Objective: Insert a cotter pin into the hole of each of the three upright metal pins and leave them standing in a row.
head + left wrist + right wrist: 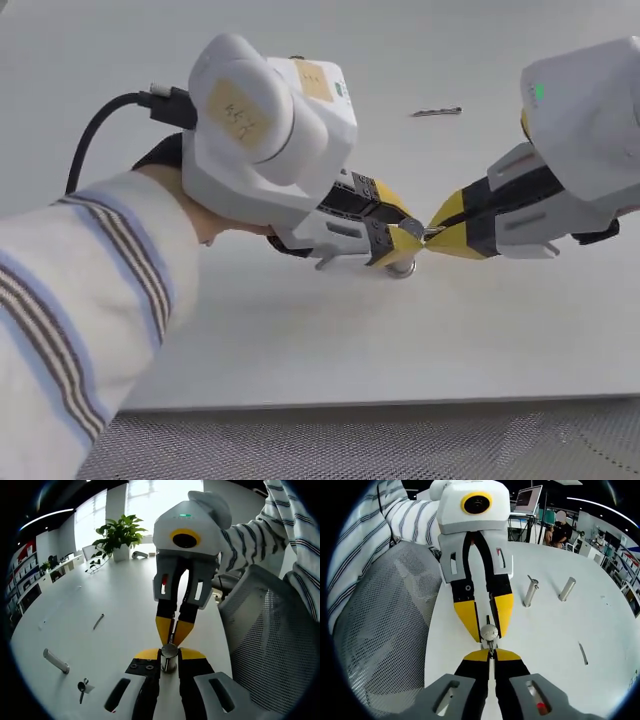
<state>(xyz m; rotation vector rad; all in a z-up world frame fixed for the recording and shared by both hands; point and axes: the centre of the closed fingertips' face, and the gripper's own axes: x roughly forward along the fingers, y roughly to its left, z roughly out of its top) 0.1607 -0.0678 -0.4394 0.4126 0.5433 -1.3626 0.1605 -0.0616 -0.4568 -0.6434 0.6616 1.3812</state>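
Looking down in the head view, I see the left gripper (405,243), carried by a hand in a striped sleeve (80,290), meeting the right gripper (440,232) tip to tip low over the white desk (300,340). The upright metal pin (401,268) stands on the desk at the left fingers, and a loose cotter pin (437,112) lies well apart beyond them. In the left gripper view, my left fingers (192,654) are clamped on the upright metal pin (169,659) from both sides. The right gripper (173,632) points in from the top of the view, its yellow tips nearly together just at the pin's top. A bare metal pin (55,661) and the loose cotter pin (98,621) lie off to one side. In the right gripper view, the right fingers (507,655) are pinched on a thin cotter pin (491,647) whose far end meets the round head of the upright metal pin (490,631). I cannot tell whether it has entered the hole. Further out, the bare metal pin (567,589) sits near the other metal pin (531,592), which carries a cotter pin at its end.
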